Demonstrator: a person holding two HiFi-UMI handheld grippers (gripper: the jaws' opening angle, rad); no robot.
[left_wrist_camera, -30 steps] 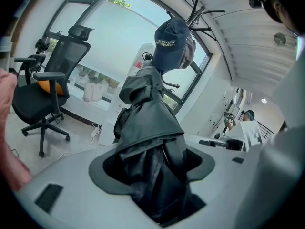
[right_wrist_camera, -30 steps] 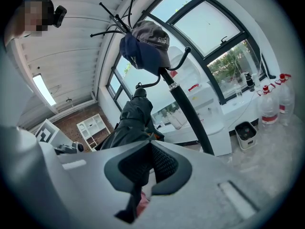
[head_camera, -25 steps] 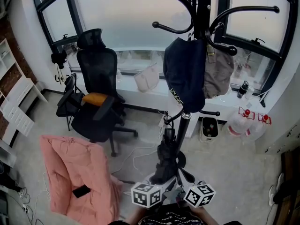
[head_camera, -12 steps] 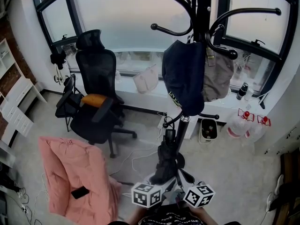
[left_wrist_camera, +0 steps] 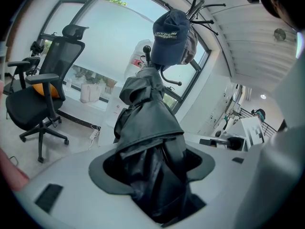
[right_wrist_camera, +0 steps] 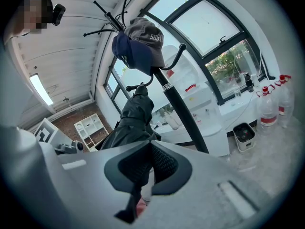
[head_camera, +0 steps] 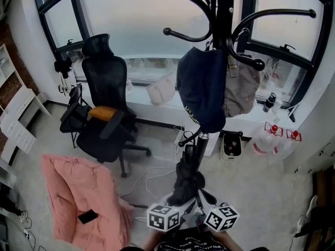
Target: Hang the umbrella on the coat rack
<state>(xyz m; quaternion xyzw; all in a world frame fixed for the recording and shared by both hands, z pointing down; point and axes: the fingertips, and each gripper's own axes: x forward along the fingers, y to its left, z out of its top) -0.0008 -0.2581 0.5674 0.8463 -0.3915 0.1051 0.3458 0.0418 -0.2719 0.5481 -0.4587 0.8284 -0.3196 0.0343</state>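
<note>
A folded black umbrella (head_camera: 186, 179) points up toward the black coat rack (head_camera: 220, 14), its tip below the lowest hooks. My left gripper (head_camera: 180, 207) is shut on the umbrella's bunched fabric (left_wrist_camera: 147, 128), which fills its jaws. My right gripper (head_camera: 205, 207) sits just to the right, jaws nearly together on a thin dark piece, apparently the umbrella's strap. In the right gripper view the umbrella (right_wrist_camera: 131, 123) rises left of the rack's pole (right_wrist_camera: 183, 116). A navy cap (head_camera: 201, 88) and a grey cap (head_camera: 242, 88) hang on the rack.
A black office chair (head_camera: 107, 109) stands at left by the window. A pink jacket (head_camera: 84, 192) lies on the floor with a dark phone-like thing (head_camera: 86, 216) on it. A small bin (head_camera: 230, 145) and water bottles (head_camera: 272, 137) sit right of the rack's base.
The room and rack have slid slightly left in the head view. Both grippers and the umbrella keep the same place and grip.
</note>
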